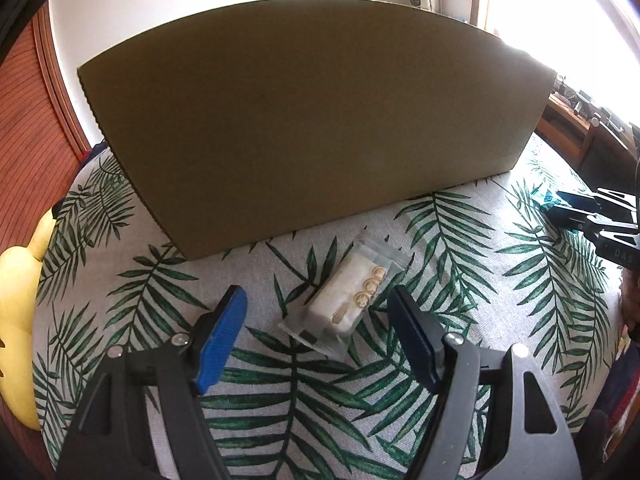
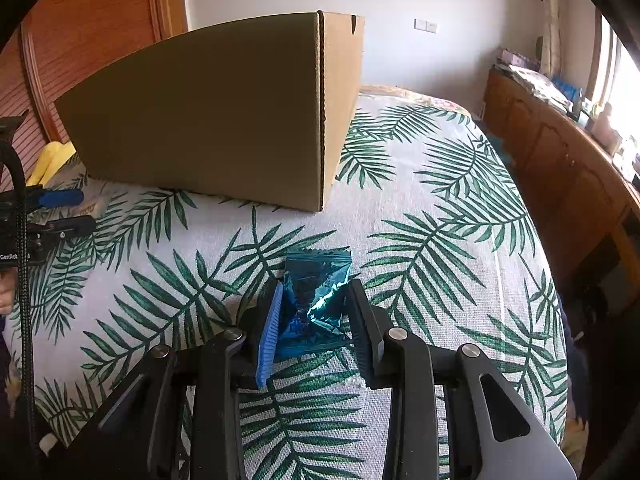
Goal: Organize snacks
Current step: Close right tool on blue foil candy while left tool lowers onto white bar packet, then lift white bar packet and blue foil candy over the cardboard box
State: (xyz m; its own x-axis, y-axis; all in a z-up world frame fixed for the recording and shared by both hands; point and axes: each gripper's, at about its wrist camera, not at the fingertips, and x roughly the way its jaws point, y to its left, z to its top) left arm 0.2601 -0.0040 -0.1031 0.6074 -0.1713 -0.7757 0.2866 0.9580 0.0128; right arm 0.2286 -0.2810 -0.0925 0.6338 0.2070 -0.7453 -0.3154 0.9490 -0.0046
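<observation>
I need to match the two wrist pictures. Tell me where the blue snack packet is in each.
Left wrist: blue snack packet at far right edge, by the right gripper.
Right wrist: lower centre, packet between the gripper's pads.
Shared landmark: cardboard box.

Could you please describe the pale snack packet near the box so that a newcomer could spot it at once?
Find the big cardboard box on the palm-leaf cloth. In front of its long side lies a small clear-wrapped packet, cream inside with three round biscuit pictures. The only other snack is a shiny blue wrapper.
</observation>
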